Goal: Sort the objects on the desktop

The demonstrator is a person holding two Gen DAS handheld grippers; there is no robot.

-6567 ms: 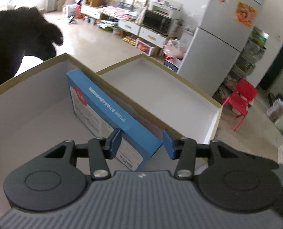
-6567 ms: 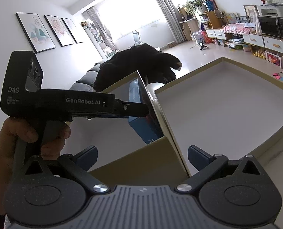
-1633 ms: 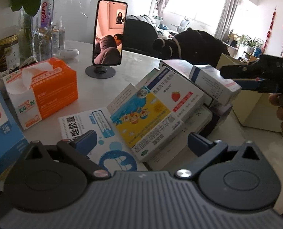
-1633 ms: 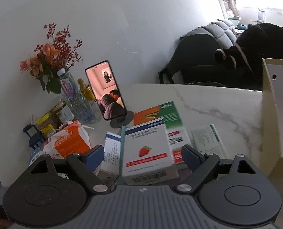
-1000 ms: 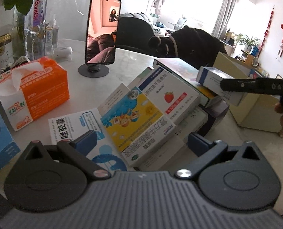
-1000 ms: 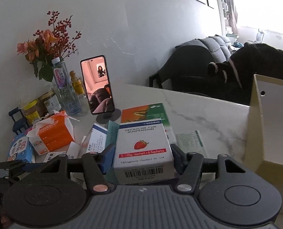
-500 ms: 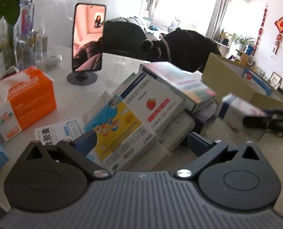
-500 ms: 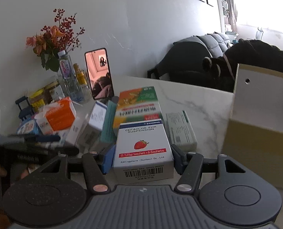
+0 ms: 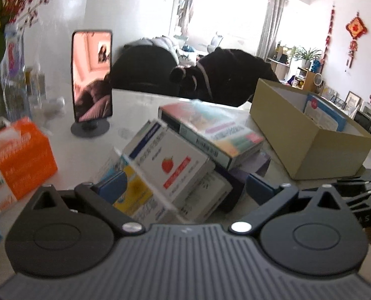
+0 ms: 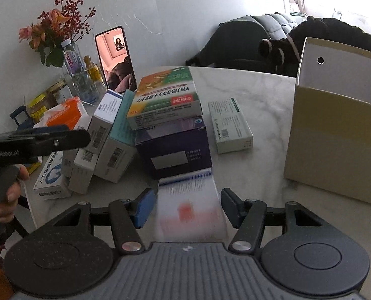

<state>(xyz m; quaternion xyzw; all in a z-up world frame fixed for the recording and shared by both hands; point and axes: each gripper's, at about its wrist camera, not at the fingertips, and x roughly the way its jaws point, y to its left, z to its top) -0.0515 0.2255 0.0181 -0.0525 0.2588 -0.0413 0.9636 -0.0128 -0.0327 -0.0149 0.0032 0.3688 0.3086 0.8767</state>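
Note:
My right gripper [image 10: 185, 206] has its jaws a little apart, with gaps on both sides of a blurred white strawberry box [image 10: 189, 207] between them, low over the marble table [image 10: 248, 87]. My left gripper [image 9: 185, 185] is open and empty over a leaning pile of medicine boxes, nearest a white strawberry box [image 9: 173, 160]. The right wrist view shows the pile: an orange-green box [image 10: 165, 97] on a purple box [image 10: 173, 147], upright white boxes [image 10: 105, 125] and a flat green-white box [image 10: 229, 125]. The cardboard sorting box [image 10: 335, 135] stands at the right and holds a blue box [image 9: 325, 115].
A phone on a stand [image 10: 116, 58], a vase of flowers [image 10: 57, 32], bottles and an orange tissue pack [image 9: 20, 160] stand along the left of the table. A black plush toy [image 9: 223, 75] sits on a chair beyond the far edge.
My right gripper has swung right and lower and its jaws have parted; the strawberry box now shows blurred between them. My left gripper has moved closer over the pile, still open.

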